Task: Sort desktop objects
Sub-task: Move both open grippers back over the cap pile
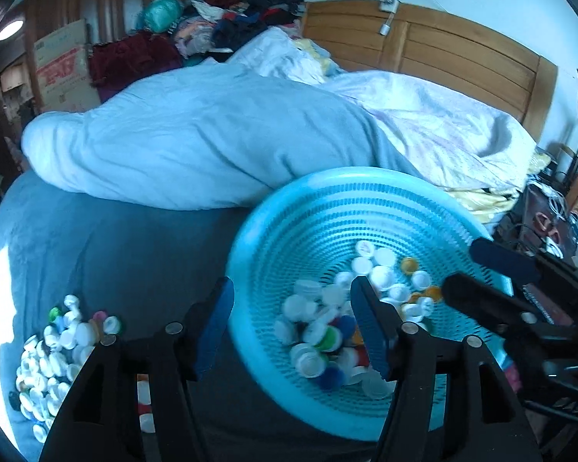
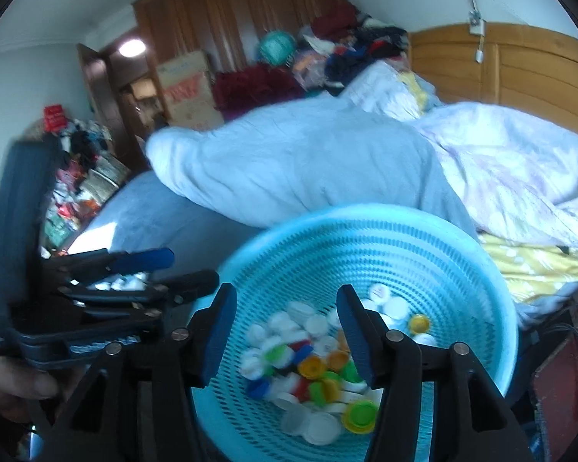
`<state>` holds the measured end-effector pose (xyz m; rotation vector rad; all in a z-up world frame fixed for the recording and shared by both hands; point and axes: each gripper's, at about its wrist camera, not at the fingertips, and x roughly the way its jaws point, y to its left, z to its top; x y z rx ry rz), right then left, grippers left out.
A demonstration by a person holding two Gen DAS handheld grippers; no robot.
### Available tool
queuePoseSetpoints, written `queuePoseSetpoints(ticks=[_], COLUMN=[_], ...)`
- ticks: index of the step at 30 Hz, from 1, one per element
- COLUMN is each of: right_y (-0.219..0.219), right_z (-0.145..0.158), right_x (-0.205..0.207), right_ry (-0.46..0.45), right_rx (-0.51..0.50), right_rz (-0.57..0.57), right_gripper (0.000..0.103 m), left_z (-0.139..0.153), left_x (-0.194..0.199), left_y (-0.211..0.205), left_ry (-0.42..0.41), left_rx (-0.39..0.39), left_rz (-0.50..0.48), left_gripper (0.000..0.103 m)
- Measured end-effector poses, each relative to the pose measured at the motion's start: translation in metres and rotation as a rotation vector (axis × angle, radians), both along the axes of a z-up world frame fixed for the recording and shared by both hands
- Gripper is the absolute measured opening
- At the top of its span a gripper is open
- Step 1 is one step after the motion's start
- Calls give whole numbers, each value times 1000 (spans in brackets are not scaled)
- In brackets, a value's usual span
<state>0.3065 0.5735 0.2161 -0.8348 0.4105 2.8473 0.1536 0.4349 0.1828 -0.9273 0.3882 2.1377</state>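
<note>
Bed (image 1: 115, 254): blue fleece-like sheet, soft and wrinkled; pale rolled duvet (image 1: 196, 142) lies across it behind the work area.
Basket (image 1: 366, 192): round, turquoise plastic, perforated mesh wall; sits on the sheet, tilted toward the cameras, rim touching the duvet.
Caps in basket (image 1: 327, 331): small round plastic discs, mostly white, some green, yellow, blue, red; heaped loose at the low side of the bowl.
Loose cap pile (image 1: 54, 358): on the sheet well left of the basket, mostly white.
Key relation: basket caps lie straight ahead of and below the right gripper (image 2: 285, 331), just past its tips; the left gripper (image 1: 293, 323) straddles the basket's left rim, one finger outside, one over the caps. My read: right is better centred for a pick; caps have no long axis, so approach angle matters little.
Left gripper state: jaws apart, nothing between the pads.
Right gripper state: jaws apart, empty; caps seen only through the gap.
Risk (judgement): smooth caps overlap, may slip or come up doubled.
</note>
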Motion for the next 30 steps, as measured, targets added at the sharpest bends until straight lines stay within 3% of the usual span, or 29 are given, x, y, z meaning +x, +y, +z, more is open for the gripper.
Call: queuePoseSetpoints(ticks=[3, 6, 10, 16, 20, 22, 30], right_y=[-27, -58, -93, -128, -148, -160, -200], right_z=[0, -7, -18, -34, -49, -54, -70], right_x=[-9, -25, -43, -63, -83, -94, -118], right_ry=[24, 5, -28, -90, -149, -172, -228], right_rx=[24, 28, 24, 36, 31, 33, 66], right_rz=[65, 145, 236, 315, 359, 383, 443], right_gripper=[64, 77, 77, 81, 81, 81, 82], left_z=[-10, -24, -47, -108, -141, -148, -171], left_x=[-9, -23, -47, -80, -92, -95, -109], left_y=[-45, -88, -165, -328, -410, -424, -413], left_ry=[24, 18, 36, -32, -95, -113, -128], left_rx=[10, 10, -5, -17, 19, 33, 8], left_rz=[79, 156, 306, 635, 812, 828, 657], left_gripper=[57, 57, 57, 57, 57, 57, 57])
